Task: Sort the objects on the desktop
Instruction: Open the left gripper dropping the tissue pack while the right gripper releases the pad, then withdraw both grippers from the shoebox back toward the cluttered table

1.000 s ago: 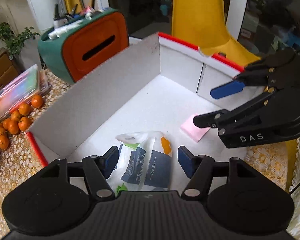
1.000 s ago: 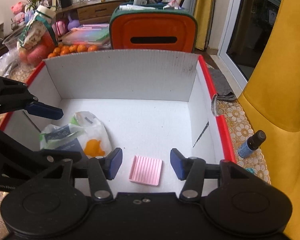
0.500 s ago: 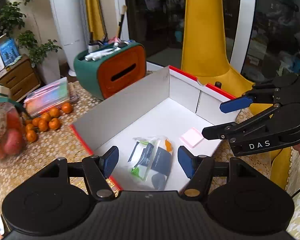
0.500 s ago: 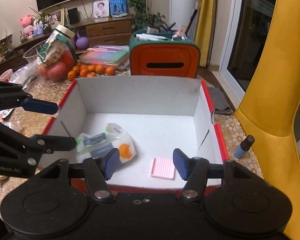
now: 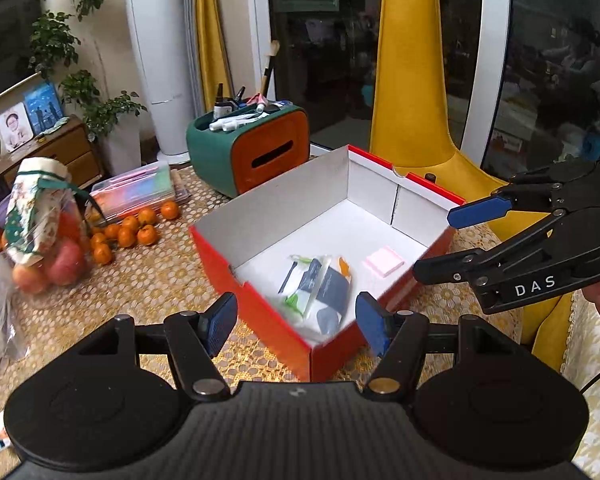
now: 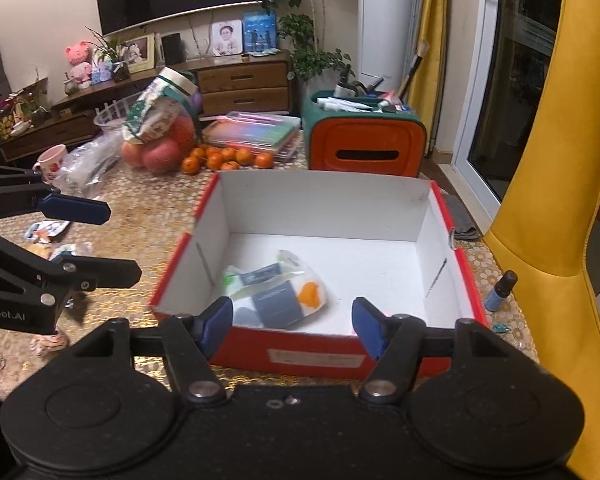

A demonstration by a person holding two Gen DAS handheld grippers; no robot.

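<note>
A red cardboard box (image 5: 260, 308) with a white inside stands on the table; it also shows in the right wrist view (image 6: 466, 276). In it lie a white plastic packet (image 5: 318, 288) (image 6: 276, 292) and a pink ribbed pad (image 5: 384, 261). My left gripper (image 5: 296, 326) is open and empty, above the table in front of the box's near corner. My right gripper (image 6: 292, 322) is open and empty, above the box's near wall. In the left wrist view the right gripper (image 5: 440, 240) is at the right of the box.
A green and orange organizer (image 5: 248, 152) with tubes stands behind the box. Small oranges (image 5: 132, 226), a bag of apples (image 5: 44, 232) and a clear case (image 5: 136, 190) lie at the left. A small blue bottle (image 6: 500, 290) stands right of the box. A yellow chair (image 6: 556, 184) is at the right.
Both grippers have pulled up and back out of the box, open and empty. The packet and the pink pad stay in the box.
</note>
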